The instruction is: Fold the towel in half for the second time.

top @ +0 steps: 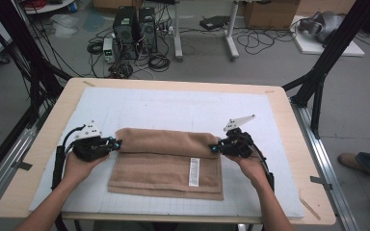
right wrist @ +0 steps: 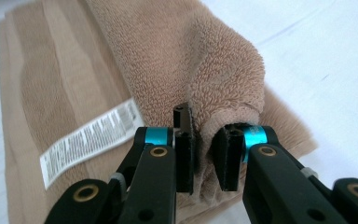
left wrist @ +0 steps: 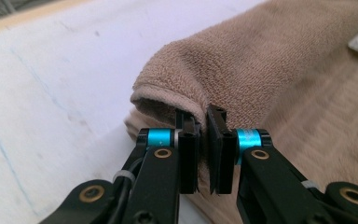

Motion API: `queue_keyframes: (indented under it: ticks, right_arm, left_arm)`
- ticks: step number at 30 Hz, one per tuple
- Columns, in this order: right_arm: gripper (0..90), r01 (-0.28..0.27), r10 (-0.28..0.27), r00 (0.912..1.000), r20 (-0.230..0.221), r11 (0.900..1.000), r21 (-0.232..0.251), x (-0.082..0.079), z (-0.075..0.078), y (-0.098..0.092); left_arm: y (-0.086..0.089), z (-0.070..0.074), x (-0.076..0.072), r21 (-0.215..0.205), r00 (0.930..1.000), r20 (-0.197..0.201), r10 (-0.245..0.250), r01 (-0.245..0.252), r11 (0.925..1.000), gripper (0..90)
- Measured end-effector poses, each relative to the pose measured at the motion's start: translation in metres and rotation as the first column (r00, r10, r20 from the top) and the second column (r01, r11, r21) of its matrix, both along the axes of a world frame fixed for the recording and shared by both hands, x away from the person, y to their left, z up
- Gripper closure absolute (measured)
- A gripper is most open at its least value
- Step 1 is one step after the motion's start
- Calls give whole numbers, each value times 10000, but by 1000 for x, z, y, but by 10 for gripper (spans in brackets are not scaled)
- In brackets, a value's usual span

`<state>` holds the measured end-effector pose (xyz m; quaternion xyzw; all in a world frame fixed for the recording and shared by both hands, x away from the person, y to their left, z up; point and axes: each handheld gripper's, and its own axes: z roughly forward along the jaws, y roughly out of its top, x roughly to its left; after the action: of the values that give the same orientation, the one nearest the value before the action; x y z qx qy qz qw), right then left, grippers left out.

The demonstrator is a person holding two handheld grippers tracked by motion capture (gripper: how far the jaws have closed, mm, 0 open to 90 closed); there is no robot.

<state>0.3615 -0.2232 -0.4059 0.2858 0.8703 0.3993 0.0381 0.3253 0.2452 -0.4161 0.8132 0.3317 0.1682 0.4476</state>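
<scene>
Towel [top: 166, 161] lies mid-mat, long axis left to right, already folded; its far edge is doubled over toward you as a thick roll. You hold that roll at both ends: left gripper [top: 117, 144] clamped on the left end, right gripper [top: 214, 147] clamped on the right. Carry both hands nearward together, level, to lay the fold flat. White mat [top: 173, 106] holds nothing else.

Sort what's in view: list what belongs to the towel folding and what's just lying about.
In the job:
- brown towel, far edge folded over
- left gripper, shut on its left end
- right gripper, shut on its right end
- white mat underneath

Lying about:
- computer towers on the floor
- cardboard box
- loose cables
</scene>
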Motion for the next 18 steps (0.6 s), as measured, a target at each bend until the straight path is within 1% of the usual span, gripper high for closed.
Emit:
queue_keyframes:
  ticks: [2, 4, 5, 7, 9, 11, 13, 15, 16, 18]
  right_arm:
    - [803, 43, -42, 10000, -86, 9999, 126, -3, -8, -1]
    - [799, 56, -53, 9998, -175, 9998, 201, -4, -14, -2]
    - [793, 92, -87, 9997, -233, 9997, 214, -5, -16, -2]
    - [761, 108, -103, 9997, -217, 9997, 240, -6, -17, -2]
    - [666, 161, -159, 9998, -82, 9996, 223, -7, -14, -3]
    - [609, 55, -54, 10000, -21, 9997, 217, -8, -8, -3]
    - [516, 181, -182, 9996, 193, 9998, 31, -8, -2, -4]
    - [478, 244, -247, 9995, 195, 9996, 150, -5, 5, -6]
    - [456, 324, -328, 9989, 342, 9994, 120, -4, 8, -6]
    - [428, 460, -466, 9982, 379, 9988, 179, 1, 15, -7]
  left_arm:
    - [1, -6, -4, -55, 9999, -149, -15, 15, 10000, 832]
    - [1, -9, -5, 26, 9994, -345, -104, 105, 9999, 826]
    - [1, -9, -5, 78, 9992, -359, -158, 161, 9998, 817]
    - [0, -7, -6, 131, 9988, -402, -276, 282, 9995, 765]
    - [1, -5, -5, 116, 9983, -493, -324, 330, 9994, 675]
    - [2, 0, -5, 85, 9986, -427, -324, 328, 9994, 591]
    - [4, 6, -4, -104, 9991, -356, -228, 224, 9997, 524]
    - [4, 12, 0, -216, 9994, -321, -147, 140, 9997, 479]
    - [5, 16, 2, -221, 9995, -285, -101, 95, 9997, 462]
    - [4, 20, 8, -316, 9996, -293, -17, 7, 9995, 431]
